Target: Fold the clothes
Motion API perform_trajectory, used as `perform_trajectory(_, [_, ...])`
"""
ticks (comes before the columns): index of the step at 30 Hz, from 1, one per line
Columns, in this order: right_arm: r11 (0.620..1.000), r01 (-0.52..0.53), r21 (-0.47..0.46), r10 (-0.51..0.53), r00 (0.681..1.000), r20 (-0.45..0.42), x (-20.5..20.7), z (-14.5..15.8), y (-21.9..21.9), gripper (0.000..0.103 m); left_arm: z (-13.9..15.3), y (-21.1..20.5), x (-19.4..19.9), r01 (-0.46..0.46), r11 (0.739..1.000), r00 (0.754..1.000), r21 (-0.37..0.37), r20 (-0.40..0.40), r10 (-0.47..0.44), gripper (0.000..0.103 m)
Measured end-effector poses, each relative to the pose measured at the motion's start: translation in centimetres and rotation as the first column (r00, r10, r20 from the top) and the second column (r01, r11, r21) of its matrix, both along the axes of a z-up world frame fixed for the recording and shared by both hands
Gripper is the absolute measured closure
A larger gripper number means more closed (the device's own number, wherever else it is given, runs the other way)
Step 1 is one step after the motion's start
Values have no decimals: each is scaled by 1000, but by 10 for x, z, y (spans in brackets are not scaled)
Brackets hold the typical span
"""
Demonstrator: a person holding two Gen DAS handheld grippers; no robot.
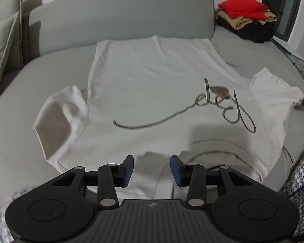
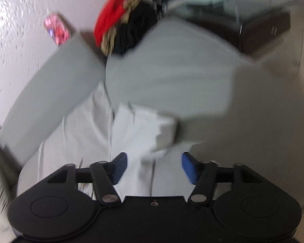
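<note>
Your left gripper [image 1: 152, 171] sits level, both black linkages spread evenly, its jaws parted with a clear gap between the blue pads [image 1: 128, 171]; nothing is clamped between them. Your right gripper [image 2: 154, 167] is likewise level, its jaws parted wider than the left's, blue pads [image 2: 189, 167] facing inward with nothing gripped. The right wrist view is motion-blurred.

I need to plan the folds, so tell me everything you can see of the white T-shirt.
The white T-shirt lies spread flat, front up, on the grey sofa, collar nearest the camera, hem toward the backrest. It looks like soft cotton, lightly wrinkled, with dark cursive lettering across the chest. Both short sleeves stick out sideways. The open left hand-held gripper hovers by its collar.
</note>
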State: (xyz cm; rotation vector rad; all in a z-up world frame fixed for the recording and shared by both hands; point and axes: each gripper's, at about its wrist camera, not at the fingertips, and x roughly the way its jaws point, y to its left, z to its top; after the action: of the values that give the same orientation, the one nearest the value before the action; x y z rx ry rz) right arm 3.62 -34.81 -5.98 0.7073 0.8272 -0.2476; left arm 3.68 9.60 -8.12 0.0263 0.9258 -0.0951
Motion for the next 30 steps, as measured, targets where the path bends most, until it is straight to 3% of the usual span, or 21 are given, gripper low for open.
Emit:
perform_trajectory(1, [999,-38,22,38,999,-3,0,-3,0,78,-3,-2,0,-1,1000,1000,2,-13,1,63])
perform_trajectory(2, [997,-71,28,71,997,-6,2,-6,3,81,-5,-4,0,2,1000,1000,1,-18,-2,63])
perform_trajectory(8, [971,-212,107,217,975,-38,33,-25,37,81,-7,-14,-5,23,1000,1000,16,-22,-23,63])
perform_trajectory(11, [966,-209,154,223,972,-81,55,-42,46,74,-8,-14,-4,17,1000,1000,25,-24,-16,63])
perform_trajectory(12, [977,-177,115,190,975,-116,58,-45,47,74,-9,-13,-3,14,999,999,32,-31,-13,63])
perform_trajectory(13, [992,-122,40,126,985,-116,54,-41,44,93,-11,-13,-2,10,999,999,40,-37,-9,63])
perform_trajectory(14, [997,-66,-35,62,992,-111,49,-37,42,103,-11,-12,-3,8,999,999,48,-37,-7,63])
perform_trajectory(15, [994,-5,-112,-5,996,-93,43,-30,39,103,-11,-11,-4,9,999,999,51,-34,-8,63])
perform_trajectory(16, [978,74,-197,-83,996,-36,29,-16,35,95,-11,-9,-6,11,999,999,47,-34,-9,63])
perform_trajectory(17, [948,156,-276,-154,988,28,16,-1,31,76,-10,-7,-7,11,999,999,37,-35,-10,63])
perform_trajectory(18, [915,227,-333,-210,974,87,3,12,26,70,-10,-6,-6,10,1000,999,25,-35,-9,63])
perform_trajectory(19, [917,242,-317,-219,970,106,-2,18,17,71,-10,-4,-6,8,1000,999,13,-36,-8,63])
perform_trajectory(21, [956,209,-204,-187,974,125,-5,23,2,70,-10,-4,-4,0,1000,999,4,-36,0,63])
perform_trajectory(25, [999,37,38,-40,997,70,17,0,3,71,-11,-6,-6,-4,1000,999,10,-38,4,63])
perform_trajectory(28, [998,-34,54,36,999,-21,44,-23,15,74,-11,-6,-8,1,1000,999,17,-38,0,63])
perform_trajectory(30, [1000,4,25,-3,1000,-18,55,-29,10,89,-11,-4,-9,-6,1000,999,16,-38,7,63])
